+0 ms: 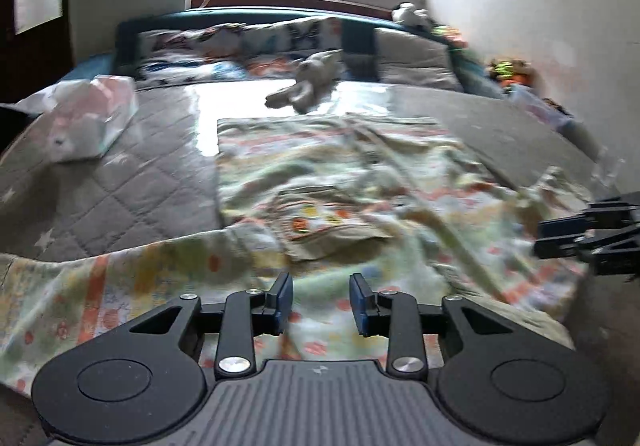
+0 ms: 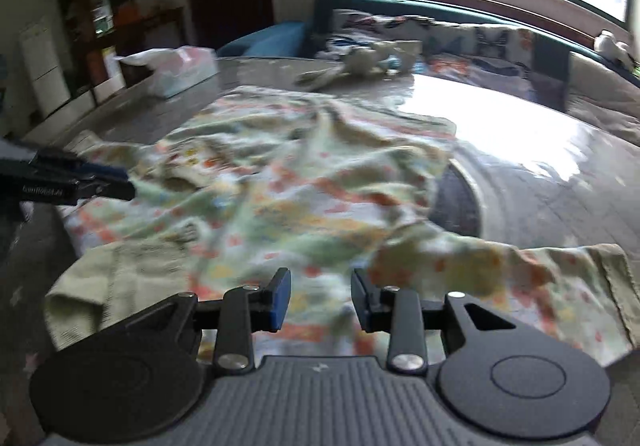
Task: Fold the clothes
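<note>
Spreading across the centre of both views, a patterned garment (image 1: 320, 182) lies rumpled on the grey quilted bed (image 1: 120, 174). It is judged light, soft and limp, best pinched at a hem or sleeve edge. The left gripper (image 1: 321, 302) and right gripper (image 2: 321, 300) are held over its near edge, fingers apart, nothing clamped. Open bedding is seen at right of the right view; a plastic-wrapped pack (image 1: 92, 118) at upper left and a soft toy (image 1: 304, 86) beyond are well apart.
</note>
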A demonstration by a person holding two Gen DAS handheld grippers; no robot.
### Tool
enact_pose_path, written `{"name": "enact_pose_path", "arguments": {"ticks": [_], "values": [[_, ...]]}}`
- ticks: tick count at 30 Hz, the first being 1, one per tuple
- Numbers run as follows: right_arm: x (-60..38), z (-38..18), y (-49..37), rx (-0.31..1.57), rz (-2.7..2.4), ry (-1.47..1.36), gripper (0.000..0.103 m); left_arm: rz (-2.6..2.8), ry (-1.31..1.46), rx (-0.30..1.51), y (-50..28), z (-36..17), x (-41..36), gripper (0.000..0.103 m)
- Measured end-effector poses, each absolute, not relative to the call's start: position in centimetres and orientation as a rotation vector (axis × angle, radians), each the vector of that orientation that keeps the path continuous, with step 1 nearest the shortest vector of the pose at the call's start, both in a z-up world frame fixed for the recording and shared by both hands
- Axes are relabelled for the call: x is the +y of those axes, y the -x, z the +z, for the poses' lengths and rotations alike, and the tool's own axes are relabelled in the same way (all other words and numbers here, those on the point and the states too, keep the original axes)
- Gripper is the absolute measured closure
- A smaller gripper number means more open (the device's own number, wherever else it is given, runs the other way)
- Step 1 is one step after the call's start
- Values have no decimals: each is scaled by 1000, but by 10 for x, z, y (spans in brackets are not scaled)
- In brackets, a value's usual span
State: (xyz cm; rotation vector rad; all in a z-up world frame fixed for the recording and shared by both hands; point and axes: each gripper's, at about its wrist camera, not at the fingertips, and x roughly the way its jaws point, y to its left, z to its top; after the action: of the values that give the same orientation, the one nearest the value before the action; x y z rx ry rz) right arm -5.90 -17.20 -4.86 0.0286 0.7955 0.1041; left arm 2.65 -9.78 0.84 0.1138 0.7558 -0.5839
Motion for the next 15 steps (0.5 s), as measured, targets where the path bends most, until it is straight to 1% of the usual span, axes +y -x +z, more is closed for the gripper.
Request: {"name": "enact_pose_path", "arguments": {"ticks": [1,2,3,6,8,10,15], "values": [[-175,-51,57,796,98,-34,70,-567,-125,752,-27,6,-98,79],[-177,-53,55,799,92,-37,70,-550,-147,742,-27,5,-99,87],[-178,-57,54,805,87,-30,70,-532,-171,734,-26,4,-99,93],[-176,-64,58,810,59,29,69,-482,-234,711,-24,3,-101,99],[-178,-64,62,810,31,47,69,-452,-259,697,-23,3,-100,101],[-184,-63,65,815,14,36,69,-405,-277,682,-24,3,-96,100],[-183,-58,61,812,28,47,69,-382,-214,711,-30,7,-79,98]]}}
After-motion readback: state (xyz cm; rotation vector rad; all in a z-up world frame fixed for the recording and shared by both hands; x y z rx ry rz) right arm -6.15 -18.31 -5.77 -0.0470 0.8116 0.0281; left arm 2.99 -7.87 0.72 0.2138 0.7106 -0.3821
